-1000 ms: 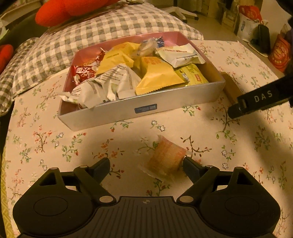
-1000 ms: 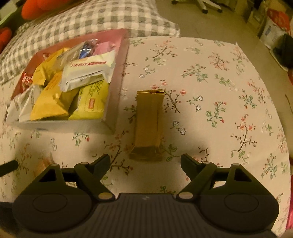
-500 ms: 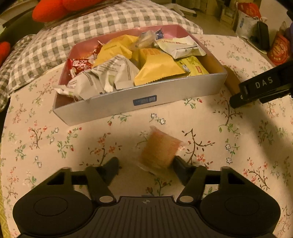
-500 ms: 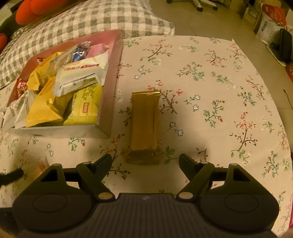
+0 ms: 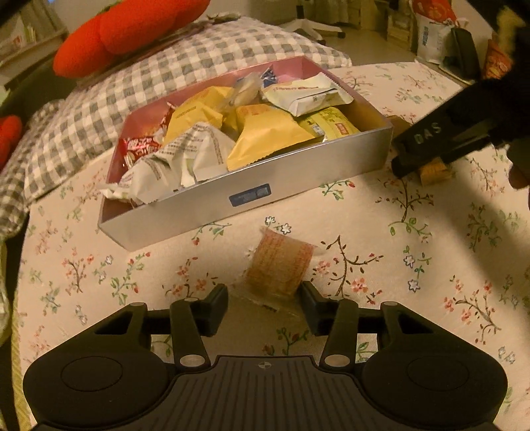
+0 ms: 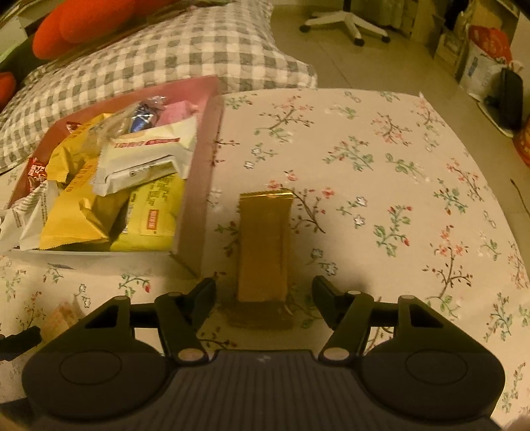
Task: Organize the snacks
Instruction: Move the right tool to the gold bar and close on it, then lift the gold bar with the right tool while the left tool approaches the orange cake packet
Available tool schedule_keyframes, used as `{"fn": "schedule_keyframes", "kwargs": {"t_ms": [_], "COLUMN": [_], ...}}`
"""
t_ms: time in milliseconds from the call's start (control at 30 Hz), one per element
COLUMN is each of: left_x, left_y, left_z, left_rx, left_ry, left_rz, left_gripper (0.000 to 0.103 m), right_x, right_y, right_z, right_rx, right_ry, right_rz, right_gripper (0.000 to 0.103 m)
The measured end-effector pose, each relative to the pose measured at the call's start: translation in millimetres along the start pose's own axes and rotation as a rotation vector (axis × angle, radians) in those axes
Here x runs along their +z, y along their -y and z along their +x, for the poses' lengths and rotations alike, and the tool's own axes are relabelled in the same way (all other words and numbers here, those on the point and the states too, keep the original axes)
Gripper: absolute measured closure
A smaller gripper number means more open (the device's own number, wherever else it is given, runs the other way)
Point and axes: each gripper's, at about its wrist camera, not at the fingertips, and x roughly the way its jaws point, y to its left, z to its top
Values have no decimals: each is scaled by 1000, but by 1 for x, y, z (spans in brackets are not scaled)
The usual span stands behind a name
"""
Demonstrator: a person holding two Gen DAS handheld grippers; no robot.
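Note:
A grey box with a pink inside [image 5: 298, 180] holds several snack packets on the flowered tablecloth; it also shows in the right wrist view [image 6: 195, 212]. A small orange wrapped snack [image 5: 280, 267] lies in front of the box, its near end between the fingers of my open left gripper [image 5: 265, 298]. A long gold bar [image 6: 263, 245] lies right of the box, its near end between the fingers of my open right gripper [image 6: 264, 296]. Neither gripper touches its snack.
A grey checked cushion [image 5: 165, 73] and red plush toys [image 5: 129, 30] lie behind the box. Bags [image 6: 487, 63] and a chair base [image 6: 344, 23] stand on the floor beyond the table's far right edge. The right gripper's body [image 5: 440, 142] reaches in beside the box.
My left gripper's fingers have narrowed around the orange snack. My right gripper has moved forward so the gold bar's near end now lies between its fingers.

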Motion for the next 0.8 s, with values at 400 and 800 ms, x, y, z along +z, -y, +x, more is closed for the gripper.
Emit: {"fn": "schedule_keyframes", "kwargs": {"t_ms": [400, 800], "left_x": [-3, -3], "left_y": [-5, -7], "left_z": [-1, -4], "left_rx": [-11, 2], "left_ry": [-14, -41], "left_rz": [-26, -43], "left_gripper": [60, 60], "right_x": [2, -1], "right_y": [4, 7], "right_z": [-3, -7], "right_rx": [5, 7], "right_ry": [6, -48], "right_rz": [-2, 52], "right_gripper": [76, 77]}}
